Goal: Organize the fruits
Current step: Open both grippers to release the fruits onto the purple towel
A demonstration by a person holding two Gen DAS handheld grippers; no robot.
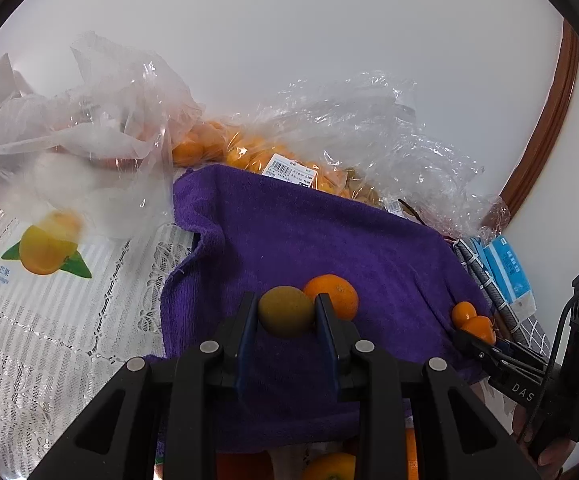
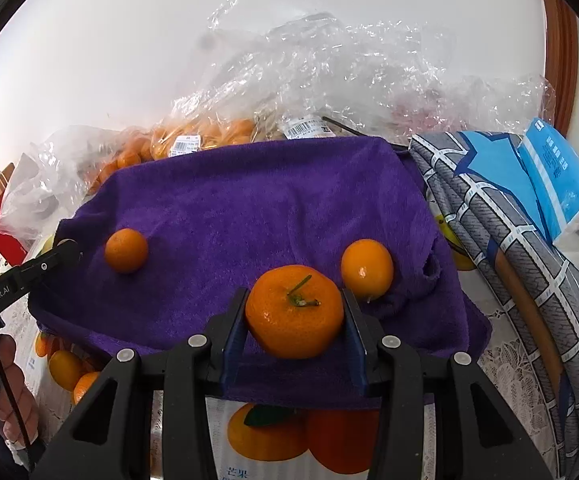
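In the left wrist view, your left gripper (image 1: 286, 312) is closing its two fingers on a greenish-brown fruit (image 1: 285, 311), pinching it from both sides over the purple towel (image 1: 309, 232). An orange (image 1: 334, 294) is sitting on the towel just beyond the fruit, touching or nearly touching the far fingertip. Ahead of the gripper, a clear bag of small oranges (image 1: 249, 152) is lying at the towel's far edge, and a crumpled white bag (image 1: 81, 136) is lying off to the left on the lace-covered bench (image 1: 49, 320).

In the right wrist view, your right gripper (image 2: 294, 312) is gripping a stemmed orange (image 2: 294, 312) firmly between its fingers, above the near part of the towel (image 2: 249, 200). A smaller orange (image 2: 366, 269) is resting on the towel just right of the gripper, and another orange (image 2: 126, 250) is lying well apart to the left.
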